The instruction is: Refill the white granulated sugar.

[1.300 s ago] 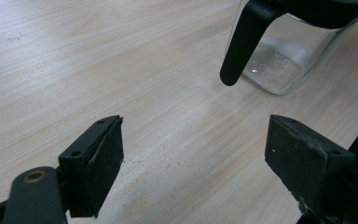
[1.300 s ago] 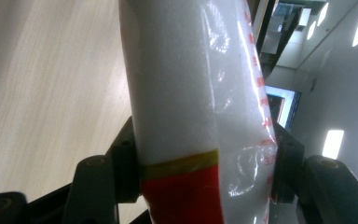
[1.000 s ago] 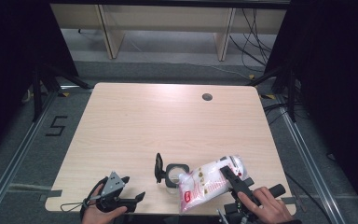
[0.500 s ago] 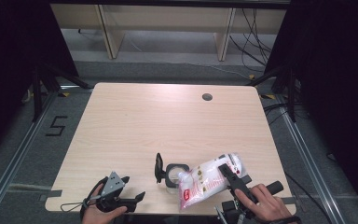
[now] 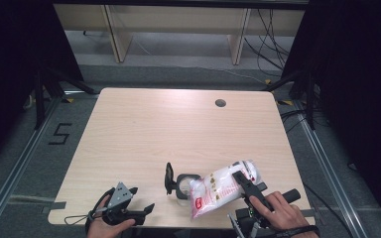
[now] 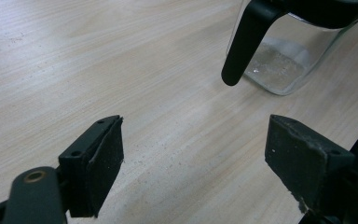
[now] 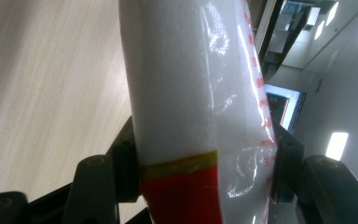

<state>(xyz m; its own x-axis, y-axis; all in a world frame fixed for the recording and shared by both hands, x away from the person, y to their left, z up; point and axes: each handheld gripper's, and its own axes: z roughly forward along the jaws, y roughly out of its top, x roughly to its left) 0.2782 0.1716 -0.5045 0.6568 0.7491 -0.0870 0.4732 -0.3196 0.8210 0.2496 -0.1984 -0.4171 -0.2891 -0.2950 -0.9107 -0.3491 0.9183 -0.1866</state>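
Note:
A clear plastic bag of white grains [image 5: 217, 191] with a red and yellow label is tilted over the table's front right, its low end by a glass jar [image 5: 184, 184]. My right gripper [image 5: 242, 181] is shut on the bag [image 7: 200, 107], jaws pressing both sides. The jar [image 6: 286, 56] has a black hinged lid [image 5: 169, 177] standing open, and a little white residue lies at its bottom. My left gripper [image 5: 144, 209] rests near the front left edge, pointing toward the jar. Its jaws [image 6: 193, 168] stand wide open over bare wood with nothing between them.
The wooden table [image 5: 178, 129] has a round cable hole [image 5: 221, 103] at the back right. Behind it stand pale shelf legs [image 5: 114, 34] and loose cables [image 5: 268, 34] on a grey floor. A floor marking reads 5 [image 5: 60, 134] at the left.
The right hand has shifted slightly with the bag still gripped. The left gripper and the jar have kept still.

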